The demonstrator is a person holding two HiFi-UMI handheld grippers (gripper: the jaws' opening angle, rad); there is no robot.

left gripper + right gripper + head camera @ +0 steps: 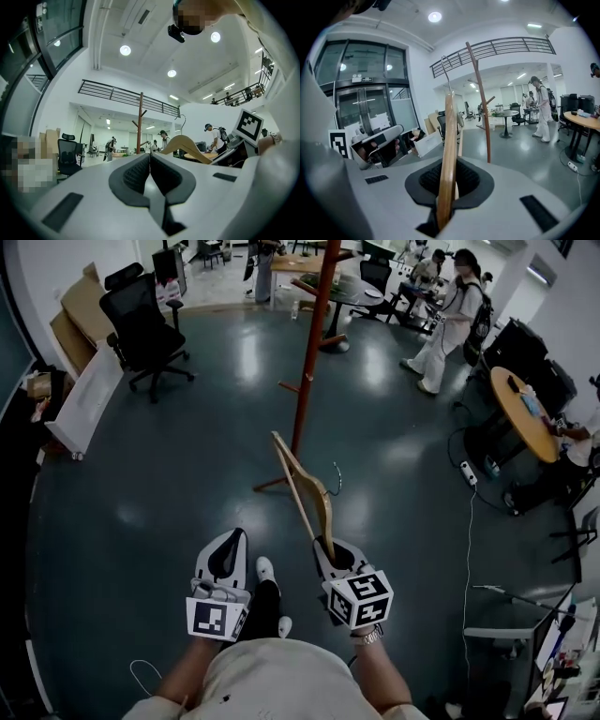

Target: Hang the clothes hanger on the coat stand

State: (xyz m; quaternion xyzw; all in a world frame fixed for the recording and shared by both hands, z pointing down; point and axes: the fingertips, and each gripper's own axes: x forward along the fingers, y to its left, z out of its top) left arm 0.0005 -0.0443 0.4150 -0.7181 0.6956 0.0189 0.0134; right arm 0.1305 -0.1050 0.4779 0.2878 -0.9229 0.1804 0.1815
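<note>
Right gripper [330, 557]: lower centre of the head view, jaws clamped on one end of the wooden clothes hanger [302, 486].
Clothes hanger: slants up and away toward mid-frame, its wire hook [335, 476] to the right, apart from the pole.
Coat stand [314, 343]: red-brown pole with pegs, upper centre, standing on the dark glossy floor [141, 521].
Left gripper [228, 557]: lower left of centre, jaws pressed together with nothing between them.

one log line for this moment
right gripper: shut on wooden hanger | left gripper: shut, empty | coat stand: ahead, upright | status: not yet hung
</note>
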